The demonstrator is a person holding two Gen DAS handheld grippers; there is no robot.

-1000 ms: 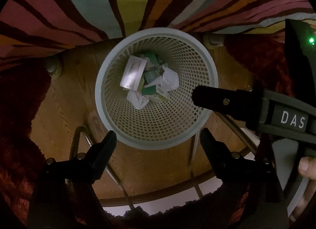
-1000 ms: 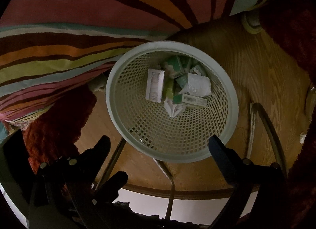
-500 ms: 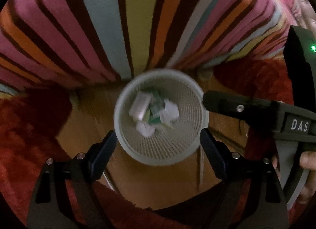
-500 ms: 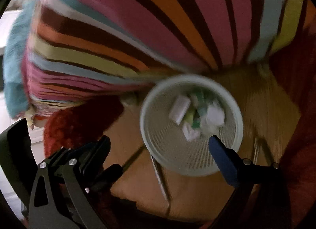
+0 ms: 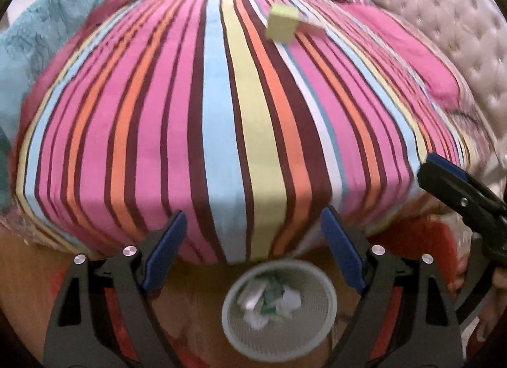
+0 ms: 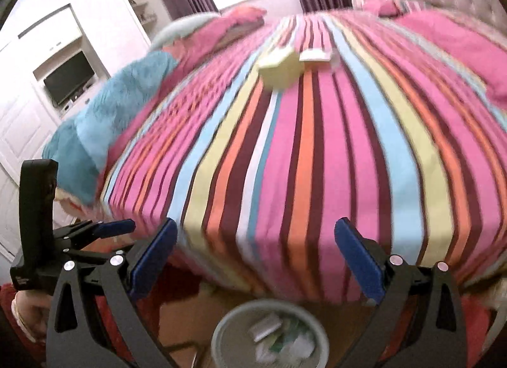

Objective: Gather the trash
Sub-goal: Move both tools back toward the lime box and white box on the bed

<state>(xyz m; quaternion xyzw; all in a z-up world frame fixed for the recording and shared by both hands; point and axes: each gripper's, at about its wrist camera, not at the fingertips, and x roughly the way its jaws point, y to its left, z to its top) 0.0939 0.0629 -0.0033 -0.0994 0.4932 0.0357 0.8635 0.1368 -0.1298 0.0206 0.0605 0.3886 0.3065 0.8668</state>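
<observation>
A pale mesh waste basket (image 5: pixel 228 333) stands on the wooden floor at the foot of the bed, holding crumpled paper and small boxes (image 5: pixel 269 301); it also shows in the right wrist view (image 6: pixel 218 333). A pale yellow box (image 5: pixel 282 24) and a flat white box (image 6: pixel 317 54) lie far up on the striped bedcover (image 5: pixel 221 130); the yellow box also shows in the right wrist view (image 6: pixel 280 67). My left gripper (image 5: pixel 250 231) is open and empty above the basket. My right gripper (image 6: pixel 255 241) is open and empty beside it.
A teal fluffy blanket (image 6: pixel 104 120) lies at the bed's left edge and pink pillows (image 5: pixel 421 60) at the right. A tufted headboard (image 5: pixel 459 19) stands far right. A white cabinet with a TV (image 6: pixel 68 78) is at the left. Red rug (image 5: pixel 421 241) flanks the basket.
Both grippers have risen and tilted up from looking straight into the basket. The bed top with the two boxes has come into view and the basket has dropped to the bottom edge.
</observation>
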